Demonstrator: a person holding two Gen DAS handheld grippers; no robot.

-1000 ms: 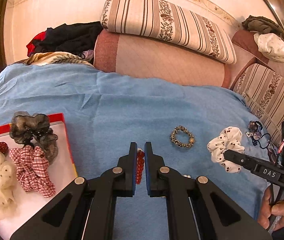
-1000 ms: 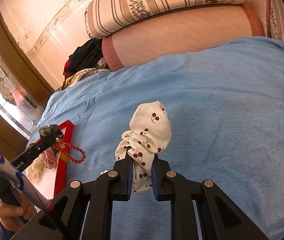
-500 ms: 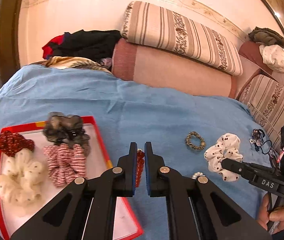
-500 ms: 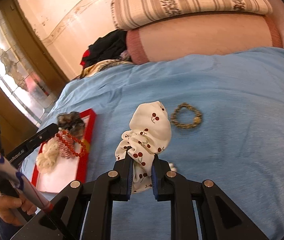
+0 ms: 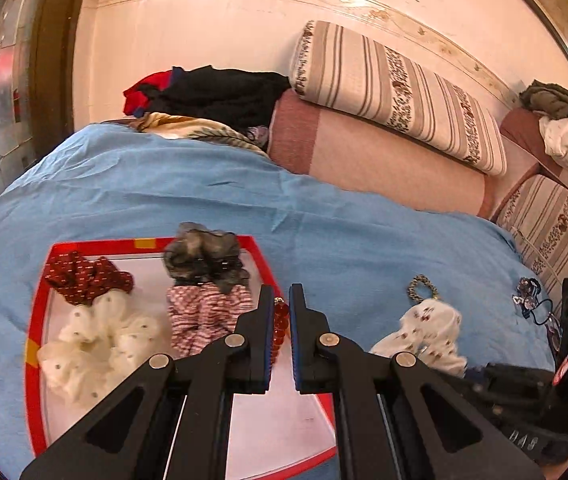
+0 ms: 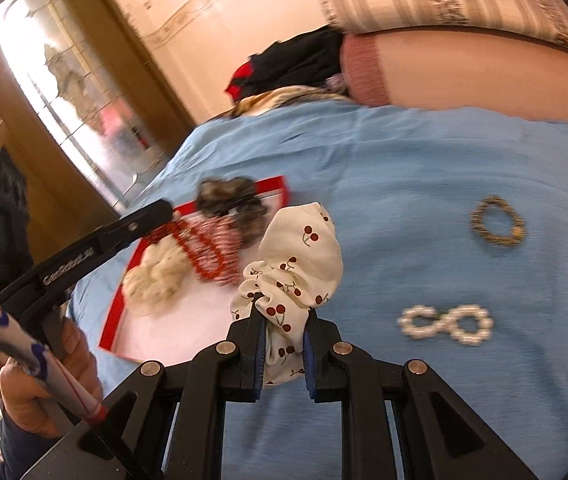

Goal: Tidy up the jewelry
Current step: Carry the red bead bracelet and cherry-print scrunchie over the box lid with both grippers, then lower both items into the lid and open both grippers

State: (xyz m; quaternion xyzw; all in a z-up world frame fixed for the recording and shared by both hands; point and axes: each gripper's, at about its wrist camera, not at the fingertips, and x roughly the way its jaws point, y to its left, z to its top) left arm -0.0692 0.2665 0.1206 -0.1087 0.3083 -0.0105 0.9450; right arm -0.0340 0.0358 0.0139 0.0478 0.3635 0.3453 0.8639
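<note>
Beads (image 5: 279, 326) pinched in left gripper (image 5: 277, 300) hide mostly behind its fingers.

The left gripper (image 5: 277, 332) with the red bead bracelet (image 5: 279, 326) moves over from the blue blanket (image 5: 344, 240) and now hangs above the red tray (image 5: 33, 340). The right gripper (image 6: 281, 344) carries the cherry scrunchie (image 6: 300, 252) the same way and is now close to the tray's edge. A pearl bracelet (image 6: 446, 323) now shows on the blanket beside it.
</note>
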